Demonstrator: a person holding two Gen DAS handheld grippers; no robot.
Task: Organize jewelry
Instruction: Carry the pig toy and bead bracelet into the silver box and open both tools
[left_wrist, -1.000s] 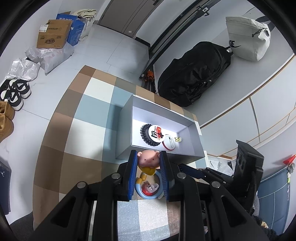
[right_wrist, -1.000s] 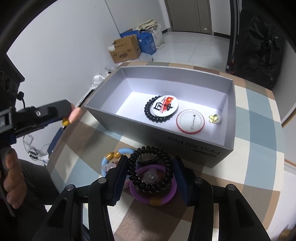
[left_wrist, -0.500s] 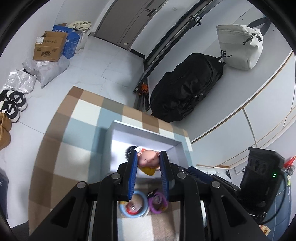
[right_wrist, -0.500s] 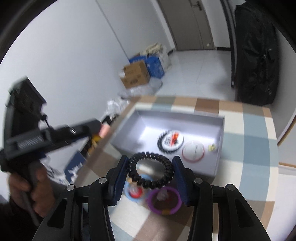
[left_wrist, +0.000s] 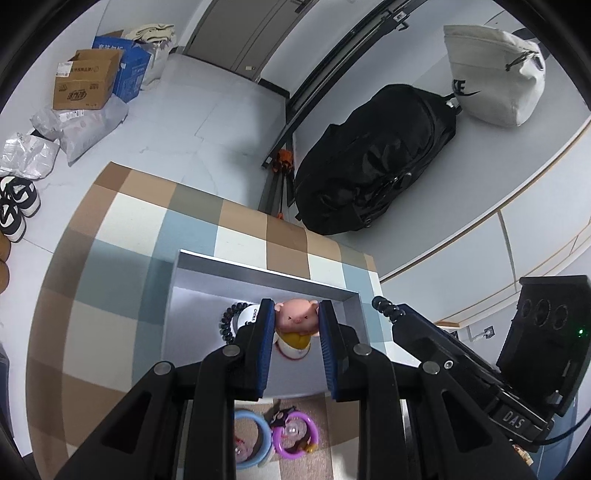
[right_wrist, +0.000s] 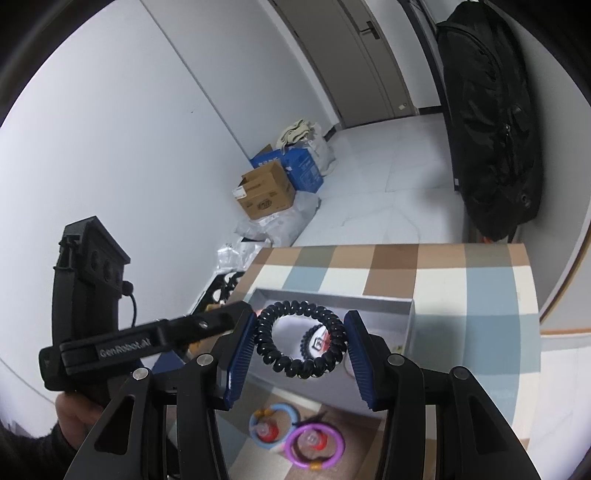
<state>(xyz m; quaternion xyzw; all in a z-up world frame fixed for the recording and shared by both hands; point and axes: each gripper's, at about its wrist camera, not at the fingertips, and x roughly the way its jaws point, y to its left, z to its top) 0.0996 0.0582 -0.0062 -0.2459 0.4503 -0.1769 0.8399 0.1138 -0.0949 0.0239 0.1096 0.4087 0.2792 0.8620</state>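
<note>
1. The left gripper (left_wrist: 296, 320) clamps a small pink pig-faced charm with a yellow base (left_wrist: 297, 322) between its blue pads, above the open grey cardboard box (left_wrist: 266, 274)
2. The right gripper (right_wrist: 301, 341) grips a black coiled hair tie (right_wrist: 301, 339), stretched between its pads; it hangs over the box's near side
3. A light-blue ring (right_wrist: 271, 430) and a purple ring (right_wrist: 314, 445) lie on the checked tablecloth (right_wrist: 487, 291) just in front of the box

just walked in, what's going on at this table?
A person is sorting trinkets into a grey box on a checked tablecloth, one handheld gripper per hand. The left gripper is clamped on a small pig figure, held over the box. The right gripper holds a black spiral hair tie above it. A blue ring and a purple ring lie outside the box; a beaded bracelet lies inside.
</note>
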